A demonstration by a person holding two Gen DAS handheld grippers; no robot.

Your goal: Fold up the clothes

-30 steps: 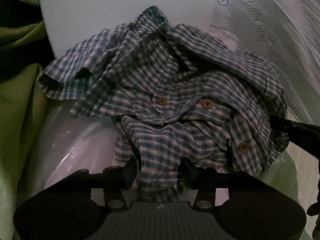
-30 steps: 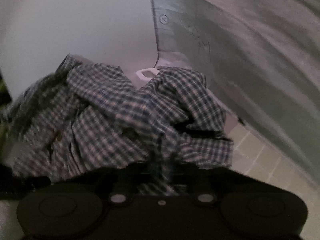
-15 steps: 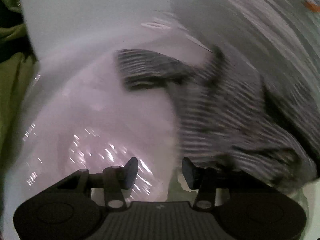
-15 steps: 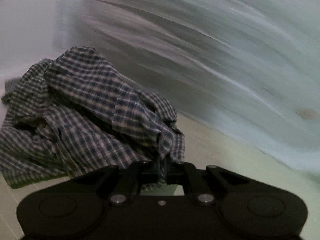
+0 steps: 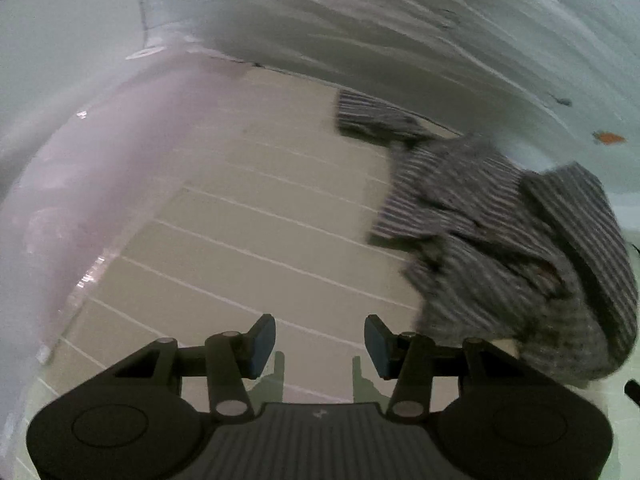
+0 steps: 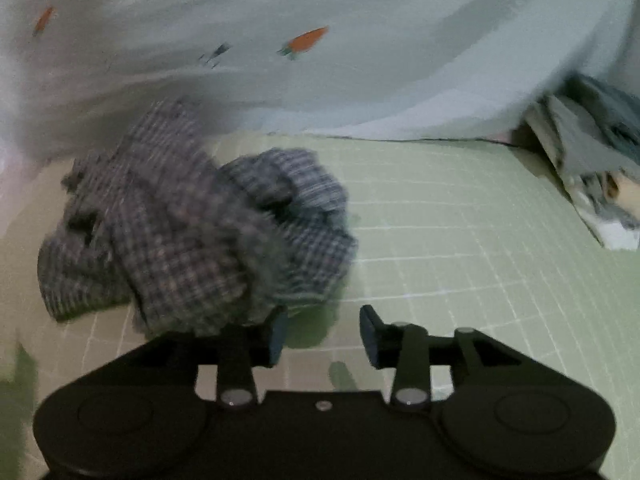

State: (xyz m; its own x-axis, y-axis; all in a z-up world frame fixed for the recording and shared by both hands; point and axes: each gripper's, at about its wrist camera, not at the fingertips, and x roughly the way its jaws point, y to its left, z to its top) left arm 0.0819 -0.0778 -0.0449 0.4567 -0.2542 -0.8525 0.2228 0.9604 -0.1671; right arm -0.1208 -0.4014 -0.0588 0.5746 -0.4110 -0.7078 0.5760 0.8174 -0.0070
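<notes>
A crumpled checked shirt (image 6: 192, 236) is seen on the gridded mat (image 6: 460, 248); the right gripper's (image 6: 322, 334) jaws, just opened, are empty.

Left gripper (image 5: 320, 344) — black body, ribbed grey plate, silver screws, blue-padded fingers (image 5: 262, 344)

I can read no text, label or number in either view; motion blur smears both of my feeds.

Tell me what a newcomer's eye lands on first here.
The crumpled checked shirt stands out, bunched on the green grid mat just left of the right gripper, whose jaws have just opened and hold nothing. Behind it hangs a pale cloth with orange carrots. The left gripper is open too.
</notes>
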